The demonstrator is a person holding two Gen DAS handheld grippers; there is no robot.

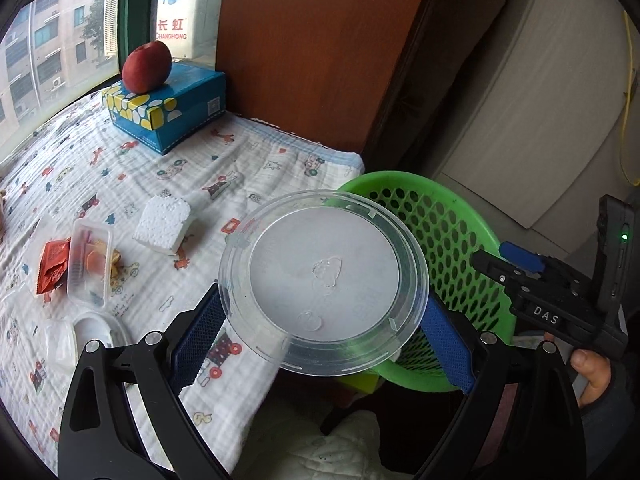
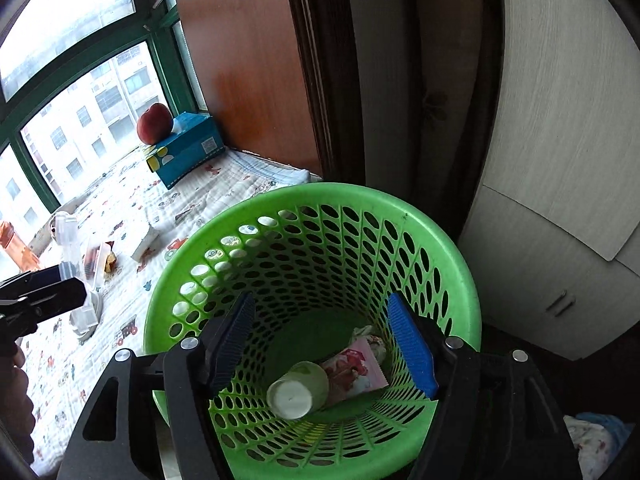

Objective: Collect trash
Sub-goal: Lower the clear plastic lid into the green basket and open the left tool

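Note:
In the left wrist view my left gripper [image 1: 324,312] is shut on a clear round plastic lid [image 1: 324,264], its blue pads pressing the rim from both sides, held above the table edge beside the green mesh basket [image 1: 448,232]. My right gripper [image 2: 320,304] stands open over the basket [image 2: 436,248], nothing between its pads. At the basket's bottom lie a pale green cup [image 2: 298,388] on its side and a pink wrapper [image 2: 356,372]. On the table lie a white foam block [image 1: 164,224], a clear tray with snack scraps [image 1: 90,264] and a red wrapper [image 1: 52,268].
A blue tissue box [image 1: 168,108] with a red apple [image 1: 146,66] on it stands at the table's far end by the window. A small clear container [image 1: 96,330] lies near the front edge. A wooden panel [image 1: 312,52] and a pale cabinet [image 2: 560,160] stand behind the basket.

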